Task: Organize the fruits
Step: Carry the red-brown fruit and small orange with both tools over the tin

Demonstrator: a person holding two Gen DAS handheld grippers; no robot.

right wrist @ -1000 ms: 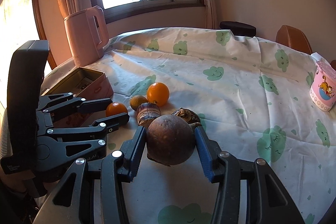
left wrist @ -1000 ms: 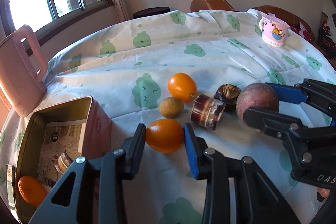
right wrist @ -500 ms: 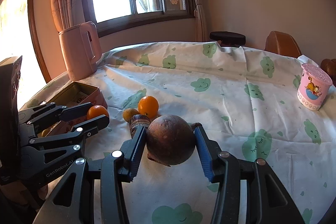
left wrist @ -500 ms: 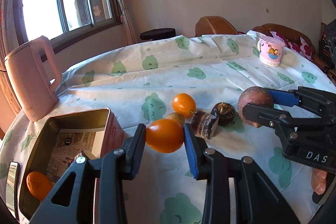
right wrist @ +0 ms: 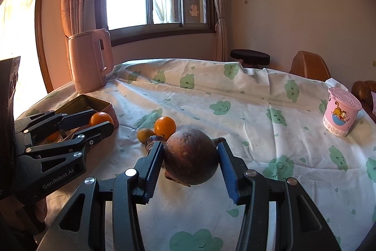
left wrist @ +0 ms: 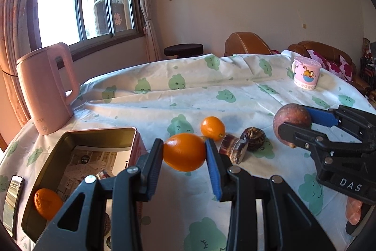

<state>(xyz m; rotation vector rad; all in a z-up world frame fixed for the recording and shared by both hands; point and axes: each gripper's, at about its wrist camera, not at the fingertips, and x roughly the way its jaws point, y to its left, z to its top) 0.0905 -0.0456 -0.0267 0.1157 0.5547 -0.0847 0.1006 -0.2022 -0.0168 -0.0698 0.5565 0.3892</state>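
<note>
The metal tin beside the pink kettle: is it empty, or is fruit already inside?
Not empty. The open tin holds an orange fruit on its printed paper lining.

Tin (left wrist: pixel 77 133) near left on table (left wrist: pixel 164 95), kettle (left wrist: pixel 44 88) behind it, one fruit (left wrist: pixel 47 203) inside. Loose fruits (left wrist: pixel 212 128) centre. Cup (left wrist: pixel 305 73) far right.

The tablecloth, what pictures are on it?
Green smiling clouds on the white tablecloth, clearest in the right wrist view.

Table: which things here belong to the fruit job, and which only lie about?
Job: orange in left hand-held gripper, brown fruit in right hand-held gripper, second orange, tin.
Lying about: kettle, cup, phone.
</note>
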